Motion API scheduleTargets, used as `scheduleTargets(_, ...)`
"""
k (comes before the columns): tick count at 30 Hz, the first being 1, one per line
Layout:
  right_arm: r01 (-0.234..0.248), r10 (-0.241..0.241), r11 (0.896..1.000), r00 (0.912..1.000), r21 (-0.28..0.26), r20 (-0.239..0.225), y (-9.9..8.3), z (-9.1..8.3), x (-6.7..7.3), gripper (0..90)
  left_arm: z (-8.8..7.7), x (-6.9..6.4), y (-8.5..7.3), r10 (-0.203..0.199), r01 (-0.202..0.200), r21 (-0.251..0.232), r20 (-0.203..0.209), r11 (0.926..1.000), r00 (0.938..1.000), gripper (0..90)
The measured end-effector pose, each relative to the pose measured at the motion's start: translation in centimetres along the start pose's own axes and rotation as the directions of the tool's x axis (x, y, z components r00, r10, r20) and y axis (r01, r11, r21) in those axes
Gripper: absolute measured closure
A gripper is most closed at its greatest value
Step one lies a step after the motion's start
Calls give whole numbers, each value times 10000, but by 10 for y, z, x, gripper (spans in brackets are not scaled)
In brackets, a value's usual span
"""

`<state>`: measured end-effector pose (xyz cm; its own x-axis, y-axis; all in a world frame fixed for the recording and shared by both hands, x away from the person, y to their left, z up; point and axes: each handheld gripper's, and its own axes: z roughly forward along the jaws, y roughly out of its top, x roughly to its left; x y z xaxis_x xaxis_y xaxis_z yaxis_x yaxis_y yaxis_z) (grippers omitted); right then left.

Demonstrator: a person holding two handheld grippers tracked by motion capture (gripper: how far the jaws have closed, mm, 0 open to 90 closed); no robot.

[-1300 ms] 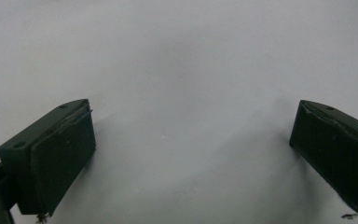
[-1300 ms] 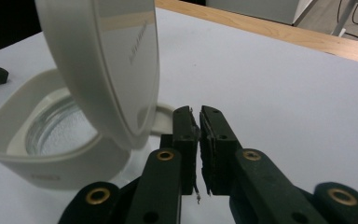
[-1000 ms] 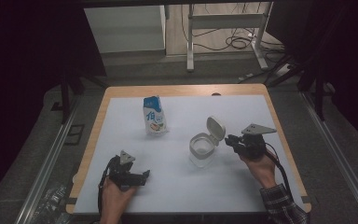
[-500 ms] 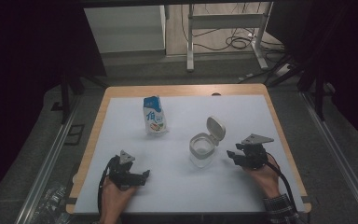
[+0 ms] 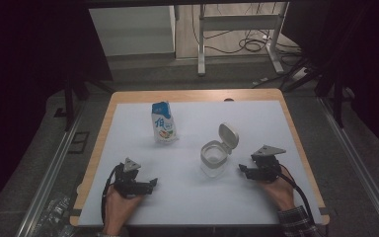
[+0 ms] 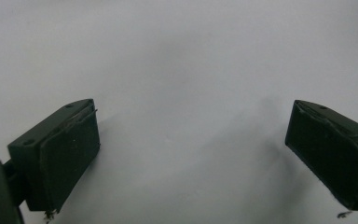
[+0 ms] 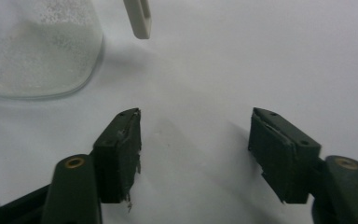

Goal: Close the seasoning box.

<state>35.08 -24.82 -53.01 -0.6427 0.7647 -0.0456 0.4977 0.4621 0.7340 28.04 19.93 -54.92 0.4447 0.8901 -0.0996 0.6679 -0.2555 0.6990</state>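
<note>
While both forearms come in from the near edge of the table (image 5: 296,106), each hand rests low on the white sheet with its tool pointed inward. On the high view the right gripper (image 5: 243,171) sits just beside the clear jar (image 5: 213,159), its tips aimed at the jar's side but not touching it, the grey three-cornered plate on top and the cable trailing back along a plaid sleeve. Its jaws have just been opening and now stand apart with nothing between them; the right gripper view shows bare white surface in the gap, the jar's frosted wall at the upper left and the edge of the hinged lid (image 7: 138,17) above. The jar stands upright right of the table's middle, its white lid (image 5: 228,135) flipped up and leaning away toward the far right. The right hand (image 5: 278,190) lies behind the tool, knuckles up, wrist near the table's front corner. The left gripper (image 5: 153,183) rests at the front left, well apart from the jar, pointing toward the right with the left hand (image 5: 120,207) curled around its body from below. Its jaws are spread wide over empty sheet, as the left gripper view shows. A blue-and-white pouch (image 5: 163,123) stands upright farther back, left of the jar.
</note>
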Motion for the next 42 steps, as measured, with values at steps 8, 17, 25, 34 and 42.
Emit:
scheduleTargets(8,139,-138,9999,9999,0,104,-1,1,1,296,2,4,17,592,-587,-135,381,9982,9975,52)
scheduleTargets(17,68,-67,10000,9999,-11,127,-1,1,1,289,-2,22,41,473,-409,-826,765,9957,9960,53)
scheduleTargets(25,71,-71,10000,9999,-14,132,-1,1,1,289,2,35,66,611,-487,-1217,1001,9914,9931,50)
scheduleTargets(34,73,-72,10000,9999,-17,131,-1,1,1,288,7,42,92,902,-700,-1788,1074,9814,9901,60)
scheduleTargets(42,70,-70,10000,9999,-14,132,-1,1,1,288,8,47,113,1256,-1083,-2128,692,9711,9897,135)
